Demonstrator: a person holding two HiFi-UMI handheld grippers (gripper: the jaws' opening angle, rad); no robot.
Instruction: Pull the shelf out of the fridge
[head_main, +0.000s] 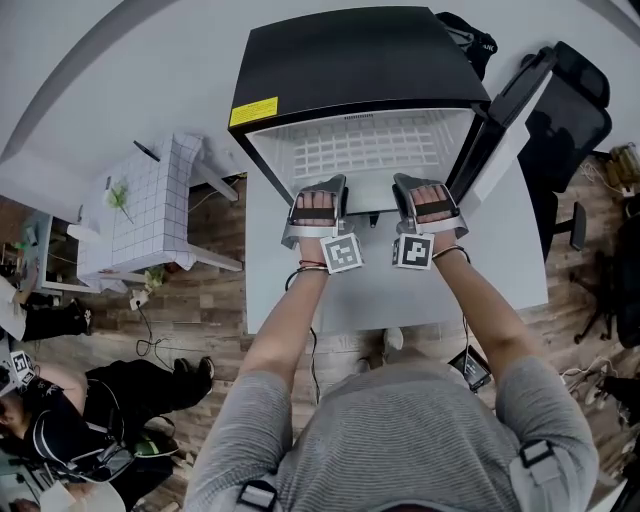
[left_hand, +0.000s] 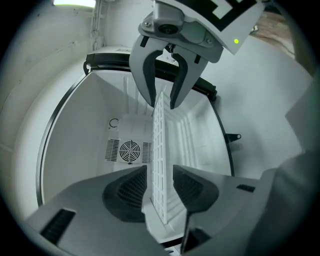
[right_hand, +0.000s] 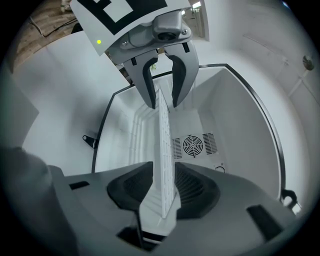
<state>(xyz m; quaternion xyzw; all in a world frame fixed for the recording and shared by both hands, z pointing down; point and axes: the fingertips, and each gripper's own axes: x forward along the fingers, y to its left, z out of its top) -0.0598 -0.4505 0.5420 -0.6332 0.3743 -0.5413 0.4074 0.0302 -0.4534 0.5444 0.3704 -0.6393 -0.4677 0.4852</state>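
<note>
A black-topped mini fridge (head_main: 350, 60) stands open, with a white grid shelf (head_main: 365, 150) lying inside it. My left gripper (head_main: 318, 200) and right gripper (head_main: 425, 197) sit side by side at the shelf's front edge. In the left gripper view the shelf (left_hand: 161, 150) runs edge-on between the jaws of the left gripper (left_hand: 160, 172), with a thin gap on each side. The right gripper view shows the same: the shelf (right_hand: 165, 145) passes between the right gripper (right_hand: 164, 172) pads without being pressed. Each view also catches the other gripper straddling the same edge.
The fridge door (head_main: 500, 120) hangs open at the right. The fridge rests on a white table (head_main: 510, 250). A fan vent (left_hand: 130, 150) is set in the back wall. A small gridded table (head_main: 150, 210) stands left, a black chair (head_main: 575, 110) right, and a person (head_main: 60, 420) sits on the floor.
</note>
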